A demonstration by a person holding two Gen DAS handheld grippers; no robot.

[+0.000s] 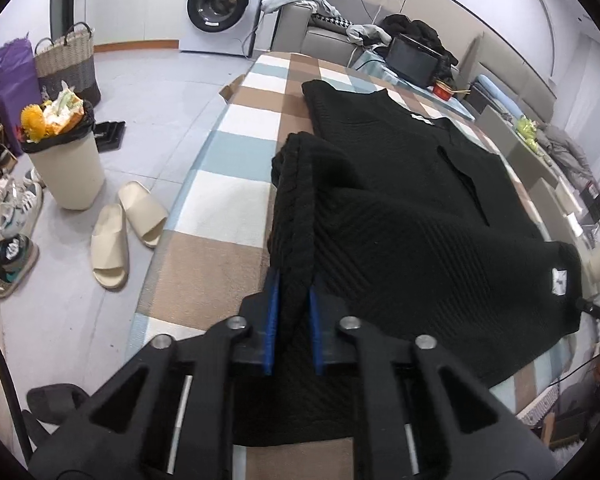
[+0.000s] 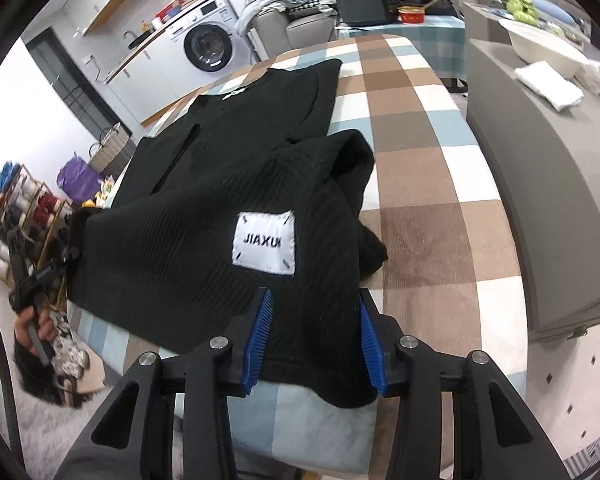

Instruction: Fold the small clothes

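A black ribbed knit garment (image 1: 400, 208) lies on a table with a checked brown, blue and white cloth (image 1: 236, 200). My left gripper (image 1: 294, 280) is shut on a bunched fold of the garment's edge, lifted off the cloth. In the right wrist view the same garment (image 2: 204, 216) shows a white "JIAXUI" label (image 2: 265, 244). My right gripper (image 2: 312, 300) is open, its blue pads either side of the garment's near edge, and grips nothing. The left gripper also shows at the far left of the right wrist view (image 2: 66, 258).
Left of the table are a full bin (image 1: 66, 160), beige slippers (image 1: 128, 232), shoes and a woven basket (image 1: 66, 60). A washing machine (image 1: 220, 4) stands at the back. A grey sofa (image 2: 540, 184) runs along the table's right side. A cluttered side table (image 2: 404, 20) stands behind.
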